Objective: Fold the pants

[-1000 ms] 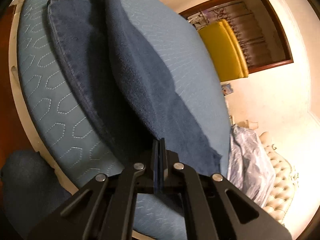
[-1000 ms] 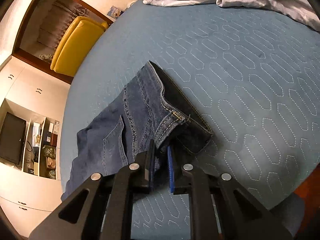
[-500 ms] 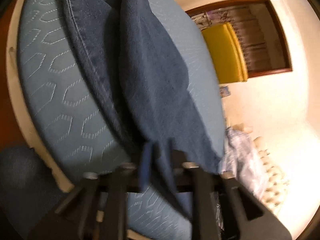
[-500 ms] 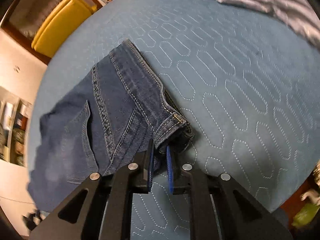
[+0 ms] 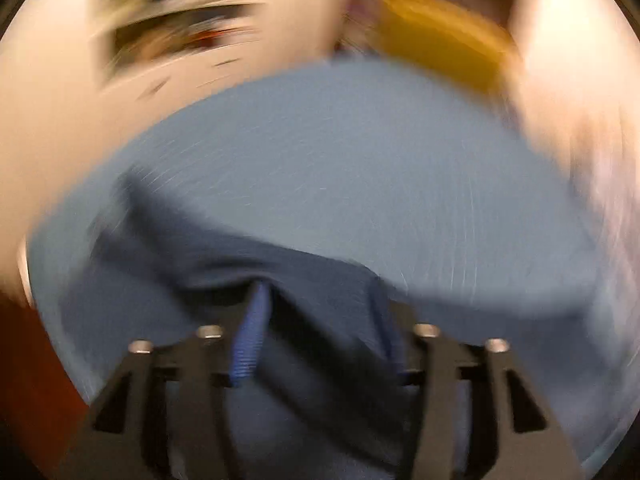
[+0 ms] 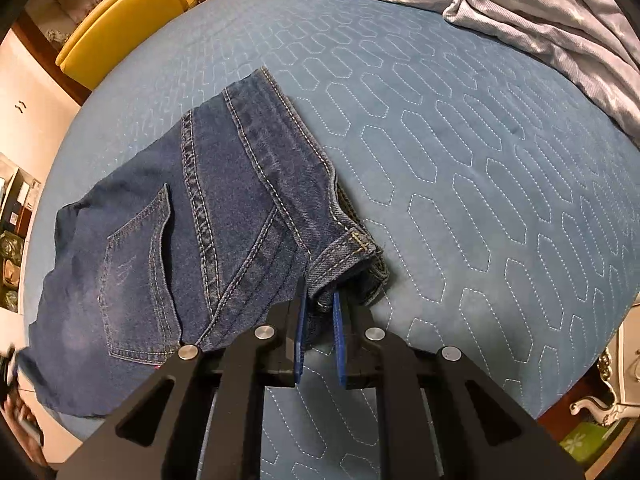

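Observation:
Dark blue jeans [image 6: 192,240] lie folded on the quilted blue bed [image 6: 480,160], back pocket up, waistband toward the right. My right gripper [image 6: 320,308] is shut on the waistband corner near a belt loop, low over the bed. The left wrist view is heavily motion-blurred. There my left gripper [image 5: 320,344] is open, its jaws wide apart, with dark denim [image 5: 312,304] lying loose between and under them on the bed [image 5: 360,160].
A yellow chair [image 6: 120,20] stands beyond the bed's far edge. A rumpled grey-blue duvet [image 6: 540,12] covers the bed's back right. Shelves [image 6: 12,220] are at the left, white ornate furniture [image 6: 616,384] past the bed's right edge.
My left gripper has opened and let go of the denim fold, and it swings fast, blurring its view. My right gripper has laid the waistband down flatter over the jeans.

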Action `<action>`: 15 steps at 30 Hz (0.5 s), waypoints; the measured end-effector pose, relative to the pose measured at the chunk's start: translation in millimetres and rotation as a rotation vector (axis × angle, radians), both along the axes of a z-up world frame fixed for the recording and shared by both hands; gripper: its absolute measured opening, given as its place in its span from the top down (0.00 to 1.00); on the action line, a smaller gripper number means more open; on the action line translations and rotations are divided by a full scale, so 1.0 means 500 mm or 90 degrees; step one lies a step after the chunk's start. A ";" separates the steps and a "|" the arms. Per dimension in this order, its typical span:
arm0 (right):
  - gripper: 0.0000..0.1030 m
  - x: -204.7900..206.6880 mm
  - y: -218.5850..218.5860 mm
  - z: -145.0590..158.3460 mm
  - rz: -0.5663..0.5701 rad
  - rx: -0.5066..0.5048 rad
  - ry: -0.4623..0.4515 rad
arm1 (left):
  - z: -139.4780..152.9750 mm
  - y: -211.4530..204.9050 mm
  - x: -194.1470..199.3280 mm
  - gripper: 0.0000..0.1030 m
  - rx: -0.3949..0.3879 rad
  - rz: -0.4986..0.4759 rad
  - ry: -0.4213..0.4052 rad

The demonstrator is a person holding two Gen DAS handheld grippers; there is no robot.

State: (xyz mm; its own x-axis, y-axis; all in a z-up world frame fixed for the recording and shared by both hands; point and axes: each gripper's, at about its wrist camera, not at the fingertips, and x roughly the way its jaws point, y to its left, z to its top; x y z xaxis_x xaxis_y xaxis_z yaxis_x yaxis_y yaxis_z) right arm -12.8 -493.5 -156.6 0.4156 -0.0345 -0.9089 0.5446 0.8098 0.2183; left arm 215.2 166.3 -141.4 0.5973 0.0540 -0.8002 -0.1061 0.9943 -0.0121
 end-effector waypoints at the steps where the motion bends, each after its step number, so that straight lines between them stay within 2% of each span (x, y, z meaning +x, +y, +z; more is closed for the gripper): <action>1: 0.90 0.003 0.005 0.001 -0.001 0.001 0.001 | -0.018 -0.038 0.012 0.44 0.044 -0.016 0.020; 2: 0.90 0.004 0.006 0.001 -0.003 0.004 0.000 | -0.026 -0.052 0.011 0.45 0.045 -0.011 0.020; 4: 0.90 -0.004 -0.003 0.005 -0.004 0.009 -0.003 | -0.033 -0.034 -0.010 0.44 -0.034 0.011 0.006; 6: 0.90 -0.003 -0.004 -0.002 0.002 0.008 -0.004 | -0.040 0.000 -0.037 0.45 -0.087 0.031 -0.003; 8: 0.90 -0.004 -0.007 -0.003 0.002 0.010 -0.003 | -0.034 0.070 -0.077 0.45 -0.182 0.054 -0.038; 10: 0.90 -0.003 -0.008 -0.002 0.001 0.012 -0.003 | -0.031 0.192 -0.131 0.45 -0.343 0.115 -0.091; 11: 0.90 -0.004 -0.009 -0.003 0.002 0.011 -0.003 | -0.035 0.235 -0.139 0.45 -0.397 0.143 -0.099; 12: 0.90 -0.004 -0.008 -0.003 0.003 0.009 -0.004 | -0.051 0.301 -0.151 0.47 -0.472 0.188 -0.105; 15: 0.90 -0.001 -0.005 -0.004 0.003 0.007 -0.002 | -0.088 0.411 -0.142 0.50 -0.588 0.242 -0.116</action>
State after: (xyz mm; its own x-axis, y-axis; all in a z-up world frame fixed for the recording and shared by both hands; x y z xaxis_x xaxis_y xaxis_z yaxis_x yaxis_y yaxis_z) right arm -13.5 -496.2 -158.7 0.4193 -0.0227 -0.9076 0.5402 0.8097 0.2293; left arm 144.2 371.7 -185.3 0.7868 -0.3272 -0.5233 -0.3328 0.4892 -0.8062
